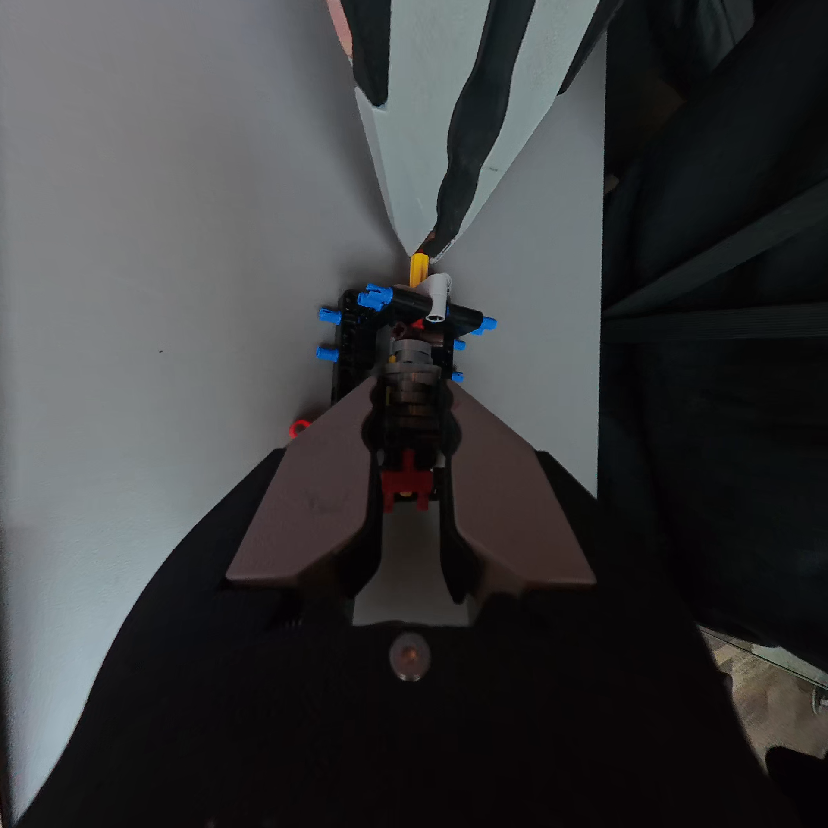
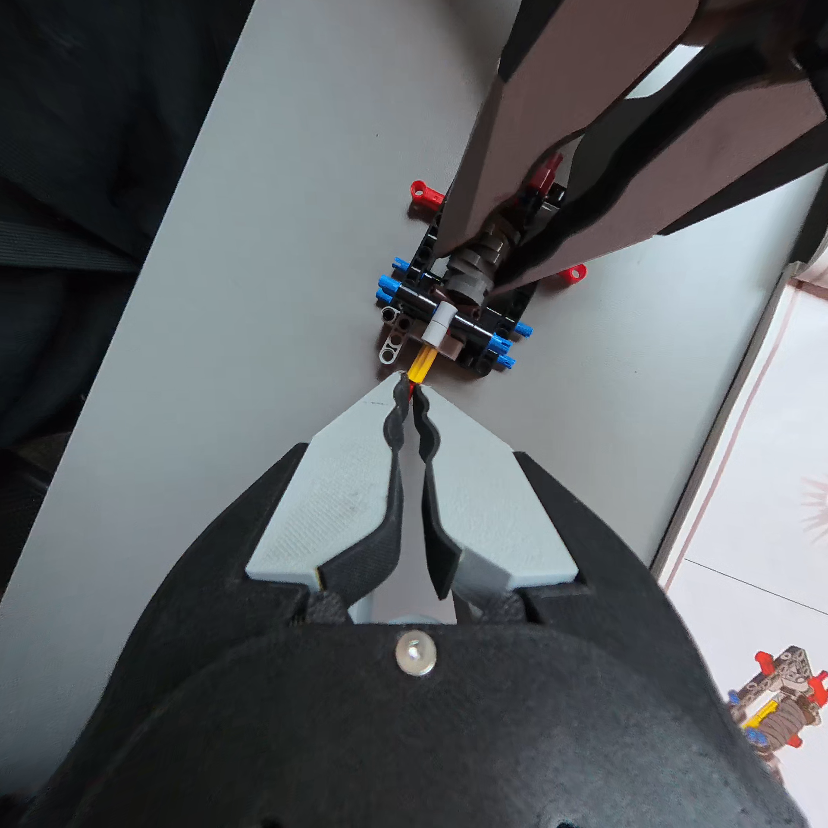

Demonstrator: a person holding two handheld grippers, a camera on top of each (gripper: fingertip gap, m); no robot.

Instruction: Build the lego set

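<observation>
The left gripper (image 1: 410,403) has brown fingers (image 1: 313,502), the right gripper (image 2: 412,390) pale grey ones, both with wavy black pads, black bodies and one round screw.

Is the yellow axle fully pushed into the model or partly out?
Partly out: the yellow axle protrudes past the white connector, its end pinched by the right gripper.

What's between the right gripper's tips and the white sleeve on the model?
Only the yellow axle, running from the right gripper into the white sleeve; the right wrist view shows it.

Your left gripper (image 1: 411,394): brown fingers clamped on the black-framed lego assembly with blue pins (image 1: 394,340).
Far end: pale grey right gripper (image 1: 423,255) apparently pinching the yellow plastic axle (image 1: 418,271).
Surface: white table (image 1: 179,313).
</observation>
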